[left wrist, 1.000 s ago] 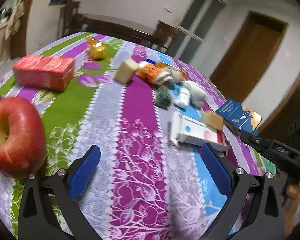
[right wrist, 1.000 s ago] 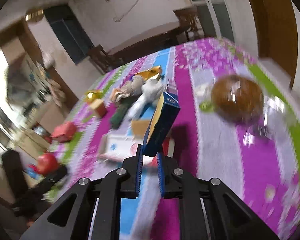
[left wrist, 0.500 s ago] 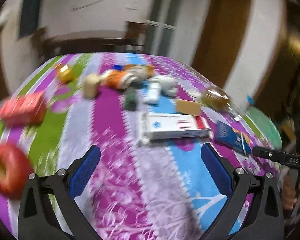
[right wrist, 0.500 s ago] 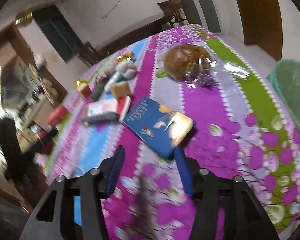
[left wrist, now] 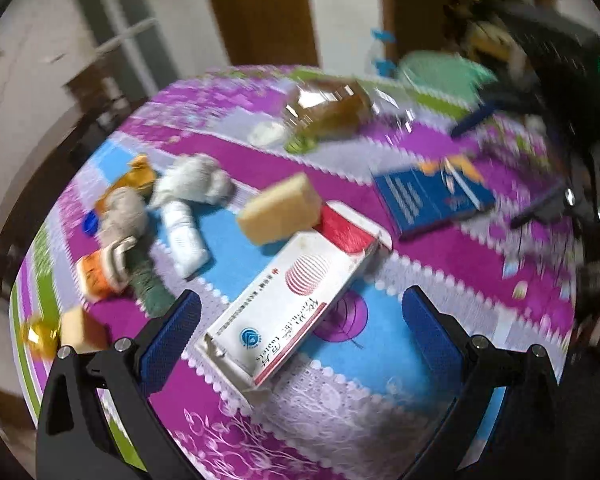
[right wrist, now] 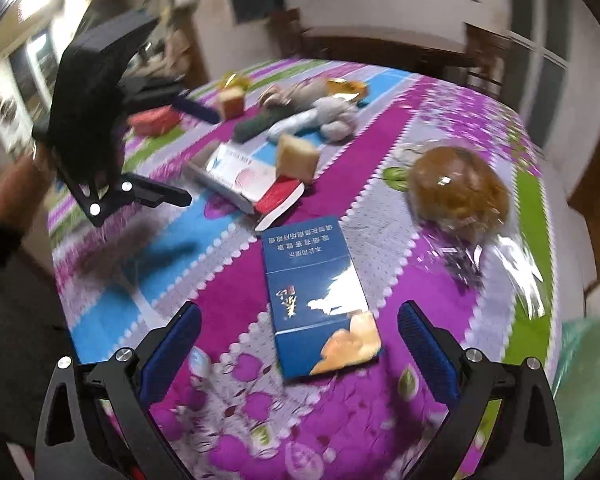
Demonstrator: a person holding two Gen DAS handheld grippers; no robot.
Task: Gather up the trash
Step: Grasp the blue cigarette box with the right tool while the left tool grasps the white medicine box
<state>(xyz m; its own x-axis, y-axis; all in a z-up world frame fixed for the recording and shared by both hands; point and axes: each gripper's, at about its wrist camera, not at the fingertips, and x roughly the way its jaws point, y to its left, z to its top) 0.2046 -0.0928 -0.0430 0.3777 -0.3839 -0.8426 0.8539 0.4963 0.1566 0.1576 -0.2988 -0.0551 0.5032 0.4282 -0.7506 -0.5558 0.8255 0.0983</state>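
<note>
In the left wrist view, the left gripper [left wrist: 300,320] is hanging over the flowered tablecloth [left wrist: 440,248] with its blue pads spread wide and nothing pinched between them. A white and red box [left wrist: 296,300] is lying flat on the cloth just ahead of the pads, in line with the gap, and a yellow sponge [left wrist: 280,212] is leaning against its far red end. Left of the sponge, a small white bottle [left wrist: 184,236] and a pile of crumpled wrappers [left wrist: 156,200] are sitting close together. A blue box [left wrist: 432,196] is lying further right, a wrapped bun [left wrist: 328,112] is sitting beyond it, and a green bin [left wrist: 444,68] is showing past the table's far edge. In the right wrist view, the right gripper [right wrist: 298,344] is opening, its jaws already standing wide and pressing on nothing; the blue box [right wrist: 316,300] is lying flat on the cloth between and just ahead of the pads, free of both. The wrapped bun [right wrist: 460,192] is sitting to the right of it, the white and red box [right wrist: 252,180] and sponge [right wrist: 298,156] further back, and the green bin [right wrist: 588,380] is showing at the lower right edge. The left gripper [right wrist: 180,152], blurred, is hovering at the left.
</note>
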